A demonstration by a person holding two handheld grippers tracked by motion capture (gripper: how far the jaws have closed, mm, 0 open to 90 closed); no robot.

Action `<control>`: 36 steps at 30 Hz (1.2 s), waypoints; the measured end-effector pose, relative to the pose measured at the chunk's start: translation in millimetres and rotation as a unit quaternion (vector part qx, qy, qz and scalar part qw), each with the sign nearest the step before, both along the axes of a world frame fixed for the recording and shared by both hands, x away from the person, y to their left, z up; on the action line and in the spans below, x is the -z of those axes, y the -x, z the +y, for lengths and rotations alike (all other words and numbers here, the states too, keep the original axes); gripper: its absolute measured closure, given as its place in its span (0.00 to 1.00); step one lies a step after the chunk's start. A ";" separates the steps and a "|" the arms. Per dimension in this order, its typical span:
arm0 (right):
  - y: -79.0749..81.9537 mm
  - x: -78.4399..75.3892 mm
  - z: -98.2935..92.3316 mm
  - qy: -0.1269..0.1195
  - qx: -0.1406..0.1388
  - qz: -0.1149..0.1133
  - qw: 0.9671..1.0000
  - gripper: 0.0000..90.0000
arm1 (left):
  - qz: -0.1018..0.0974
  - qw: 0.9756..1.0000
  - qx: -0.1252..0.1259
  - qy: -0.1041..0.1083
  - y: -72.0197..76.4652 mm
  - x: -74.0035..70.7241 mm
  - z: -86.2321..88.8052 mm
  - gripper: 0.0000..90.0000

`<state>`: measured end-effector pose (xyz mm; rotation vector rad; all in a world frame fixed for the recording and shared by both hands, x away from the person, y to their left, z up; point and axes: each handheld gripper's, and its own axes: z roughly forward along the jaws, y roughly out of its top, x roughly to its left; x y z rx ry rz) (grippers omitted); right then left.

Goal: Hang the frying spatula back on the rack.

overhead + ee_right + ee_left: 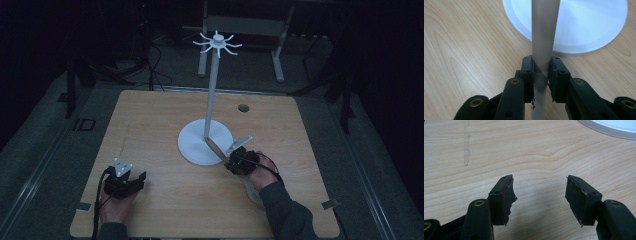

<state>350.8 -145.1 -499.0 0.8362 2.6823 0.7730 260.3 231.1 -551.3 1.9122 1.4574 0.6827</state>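
gripping a pale tube point(543, 37), right tool point(541, 72); left tool point(540, 192) gapes empty.

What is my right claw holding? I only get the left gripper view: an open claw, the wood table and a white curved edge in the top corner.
Observer: The right claw is shut on a pale tube that points toward the white piece.
Operator: And what is that white piece in my corner?
Observer: It's a round base with a tall white pole rising from its middle.
Operator: Anything on top of it?
Observer: A ring of hooks spreads out from the top, and nothing hangs on them.
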 end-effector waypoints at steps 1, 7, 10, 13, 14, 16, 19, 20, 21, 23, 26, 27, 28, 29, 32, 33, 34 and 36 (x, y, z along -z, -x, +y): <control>0.0 -1.1 -0.8 -0.002 0.000 -0.002 1.000 0.84 | 0.000 1.000 0.000 0.000 0.0 0.0 -0.1 0.44; 1.3 -7.4 -4.3 -0.015 0.003 -0.013 1.000 0.84 | -0.002 1.000 -0.001 0.000 0.2 -0.2 0.2 0.44; 1.6 -11.1 -6.5 -0.025 0.005 -0.016 1.000 0.84 | -0.001 1.000 0.000 0.000 0.1 -0.1 0.0 0.44; 1.7 -14.8 -8.6 -0.030 0.005 -0.023 0.999 0.84 | -0.001 1.000 0.000 0.000 0.1 -0.1 0.0 0.45; 2.0 -16.2 -9.3 -0.033 0.006 -0.025 0.999 0.84 | -0.002 1.000 -0.001 0.000 0.2 -0.2 0.1 0.45; 2.7 -18.7 -10.6 -0.039 0.007 -0.029 0.999 0.84 | -0.002 1.000 -0.001 -0.001 0.3 -0.2 0.0 0.45; 3.3 -22.1 -12.6 -0.049 0.008 -0.037 0.998 0.84 | -0.002 1.000 0.000 -0.002 0.2 -0.2 -0.2 0.45; 3.5 -23.4 -13.3 -0.051 0.009 -0.040 0.998 0.84 | -0.002 1.000 0.000 -0.002 0.3 -0.2 -0.2 0.45; 3.8 -24.8 -14.1 -0.054 0.010 -0.043 0.998 0.84 | -0.002 1.000 0.000 -0.002 0.2 -0.2 -0.2 0.45; 4.2 -27.5 -16.0 -0.062 0.010 -0.049 0.997 0.84 | -0.002 1.000 0.000 -0.002 0.2 -0.2 -0.1 0.44; 4.3 -31.5 -18.8 -0.072 0.012 -0.058 0.996 0.84 | -0.002 1.000 0.000 -0.002 0.2 -0.2 -0.1 0.45; 4.4 -32.9 -19.8 -0.074 0.013 -0.060 0.995 0.84 | -0.003 1.000 0.000 -0.002 0.2 -0.2 -0.1 0.45; 4.6 -34.2 -20.8 -0.077 0.014 -0.062 0.995 0.84 | -0.003 1.000 0.000 -0.002 0.2 -0.2 -0.2 0.44; 4.4 -35.4 -21.8 -0.081 0.014 -0.065 0.994 0.84 | -0.002 1.000 0.000 -0.002 0.2 -0.2 -0.2 0.45; 4.7 -38.5 -24.0 -0.090 0.018 -0.071 0.993 0.84 | -0.003 1.000 0.000 -0.003 0.3 -0.2 -0.2 0.45; 4.7 -39.5 -24.6 -0.093 0.019 -0.073 0.993 0.84 | -0.003 1.000 0.000 -0.003 0.3 -0.3 -0.1 0.45; 4.7 -40.6 -25.2 -0.095 0.020 -0.076 0.992 0.84 | -0.003 1.000 0.000 -0.003 0.3 -0.3 0.0 0.45; 4.8 -42.5 -26.5 -0.101 0.022 -0.080 0.991 0.84 | -0.003 1.000 -0.001 -0.003 0.3 -0.3 0.0 0.45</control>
